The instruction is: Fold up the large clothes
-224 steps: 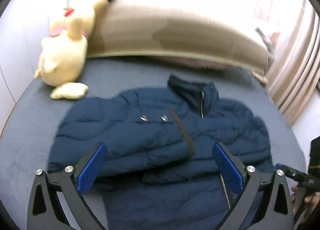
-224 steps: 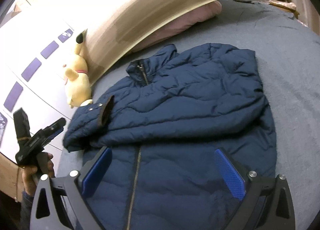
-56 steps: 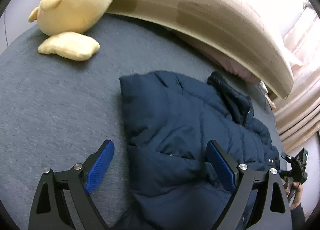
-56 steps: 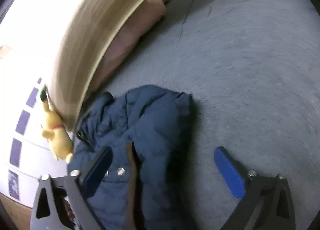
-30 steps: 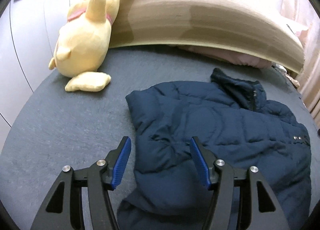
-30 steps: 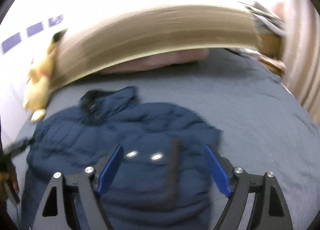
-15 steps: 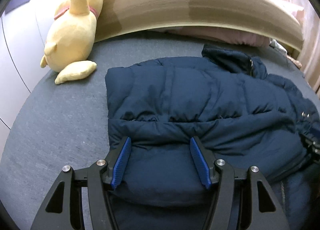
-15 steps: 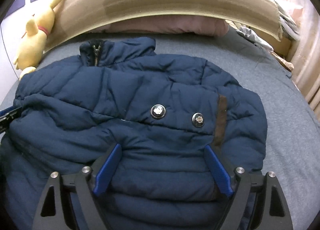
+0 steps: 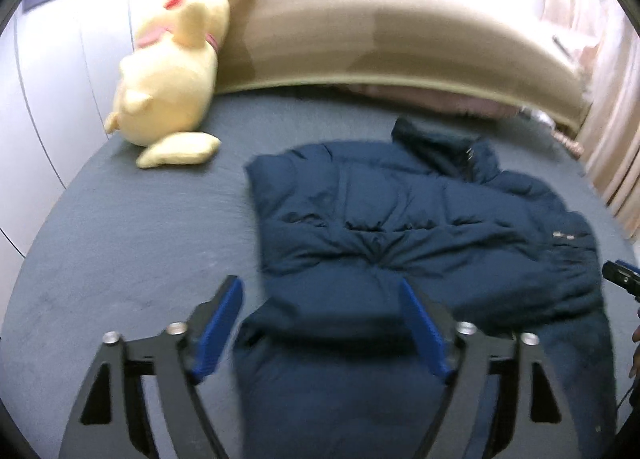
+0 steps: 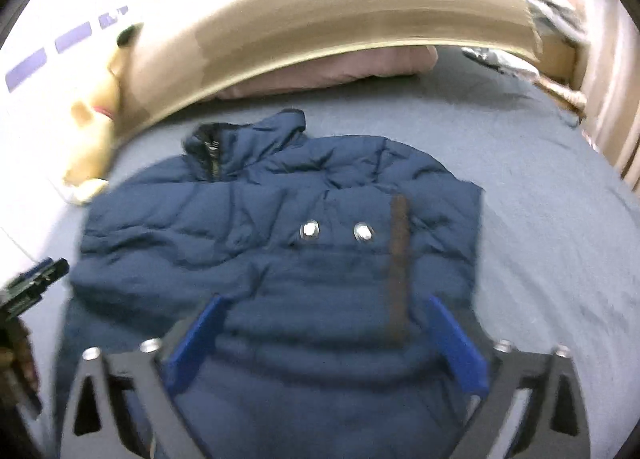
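jacket point(image 9: 420, 227) on bed point(image 9: 140, 239) | left gripper point(image 9: 320, 323) fingers spread | right gripper point(image 10: 324, 339) fingers spread

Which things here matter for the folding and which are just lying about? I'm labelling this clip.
For the job:
navy puffer jacket
left gripper
right gripper

Lying about:
yellow plush toy
pink pillow

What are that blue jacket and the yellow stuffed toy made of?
The navy puffer jacket looks like smooth, slightly shiny synthetic shell over padding: puffy quilted rows, metal snaps. The yellow plush toy looks like soft, matte fleece, probably stuffed; blur hides any finer texture.
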